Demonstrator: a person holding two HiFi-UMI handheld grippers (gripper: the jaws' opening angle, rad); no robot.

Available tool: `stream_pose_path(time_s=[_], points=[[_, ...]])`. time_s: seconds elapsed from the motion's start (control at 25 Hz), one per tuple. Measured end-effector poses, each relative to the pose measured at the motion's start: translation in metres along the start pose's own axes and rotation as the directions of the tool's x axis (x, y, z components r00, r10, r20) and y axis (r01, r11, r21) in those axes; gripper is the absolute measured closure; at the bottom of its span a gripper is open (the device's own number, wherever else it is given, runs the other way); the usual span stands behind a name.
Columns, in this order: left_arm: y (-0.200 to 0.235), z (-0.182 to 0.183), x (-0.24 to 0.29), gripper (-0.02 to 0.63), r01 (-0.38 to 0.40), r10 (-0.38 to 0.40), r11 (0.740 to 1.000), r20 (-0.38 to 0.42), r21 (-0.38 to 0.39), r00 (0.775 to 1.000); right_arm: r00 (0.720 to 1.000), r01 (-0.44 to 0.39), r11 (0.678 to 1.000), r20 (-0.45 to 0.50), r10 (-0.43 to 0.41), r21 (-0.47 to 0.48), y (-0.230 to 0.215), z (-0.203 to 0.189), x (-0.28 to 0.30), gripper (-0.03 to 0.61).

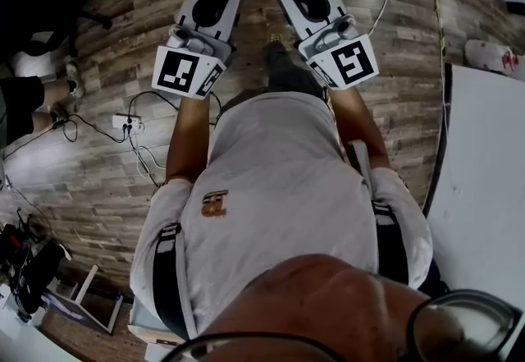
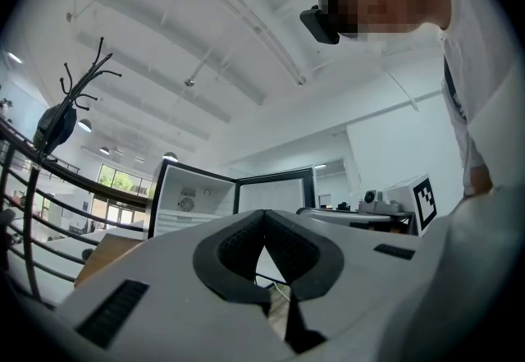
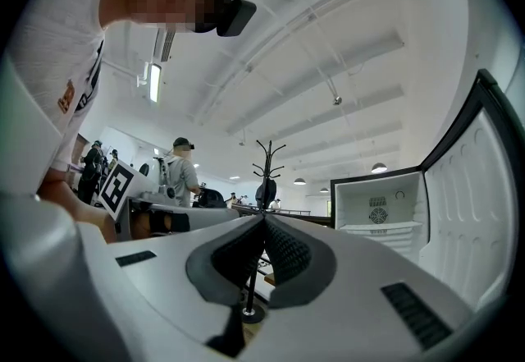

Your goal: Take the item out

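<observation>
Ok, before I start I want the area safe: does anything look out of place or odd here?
Nothing spilled or broken. The fridge stands with its door open. The one hazard: loose cables and a power strip trail over the wood floor at the person's left.

Past your left gripper (image 2: 264,213), the open fridge (image 2: 190,198) shows only its upper part. The gripper's white body covers everything lower, and the shelves are too small to tell what lies on them. To the right of your right gripper (image 3: 264,217), the fridge door (image 3: 480,213) is cut off by the picture's edge. The coat stand (image 3: 265,188) straight beyond the closed tips is broken up by the jaws. In the head view your torso (image 1: 279,188) hides most of your legs (image 1: 283,69) behind both grippers, and the white table (image 1: 484,171) right of the right gripper runs out of frame.
</observation>
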State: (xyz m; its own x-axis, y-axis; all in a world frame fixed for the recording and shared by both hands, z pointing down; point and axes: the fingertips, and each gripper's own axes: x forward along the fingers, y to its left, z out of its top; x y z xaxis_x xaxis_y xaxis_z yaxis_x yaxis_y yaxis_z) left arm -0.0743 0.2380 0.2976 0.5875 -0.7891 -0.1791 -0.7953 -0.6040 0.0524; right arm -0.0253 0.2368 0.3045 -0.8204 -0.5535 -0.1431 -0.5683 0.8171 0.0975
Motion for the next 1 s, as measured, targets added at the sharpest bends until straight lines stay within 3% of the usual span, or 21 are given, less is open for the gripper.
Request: stream_pose_path(time_s=[0.32,0.6,1.0], points=[[0.059,-0.013,0.079,0.595,0.006,-0.006,1.000,-0.014,0.030,1.000,1.000,0.015,0.999,0.004,-0.015,-0.041,-0.085,-0.019,0.055,0.545],[0.119,-0.024,0.155,0.595,-0.006,0.007,0.999,-0.020,0.049,1.000,0.997,0.038,0.996,0.076,-0.032,-0.075,-0.169,-0.020,0.112,0.545],[0.212,-0.055,0.273,0.595,-0.030,0.032,0.998,-0.028,0.059,0.999,0.998,0.026,0.995,0.053,-0.021,-0.097,-0.293,-0.059,0.196,0.545]])
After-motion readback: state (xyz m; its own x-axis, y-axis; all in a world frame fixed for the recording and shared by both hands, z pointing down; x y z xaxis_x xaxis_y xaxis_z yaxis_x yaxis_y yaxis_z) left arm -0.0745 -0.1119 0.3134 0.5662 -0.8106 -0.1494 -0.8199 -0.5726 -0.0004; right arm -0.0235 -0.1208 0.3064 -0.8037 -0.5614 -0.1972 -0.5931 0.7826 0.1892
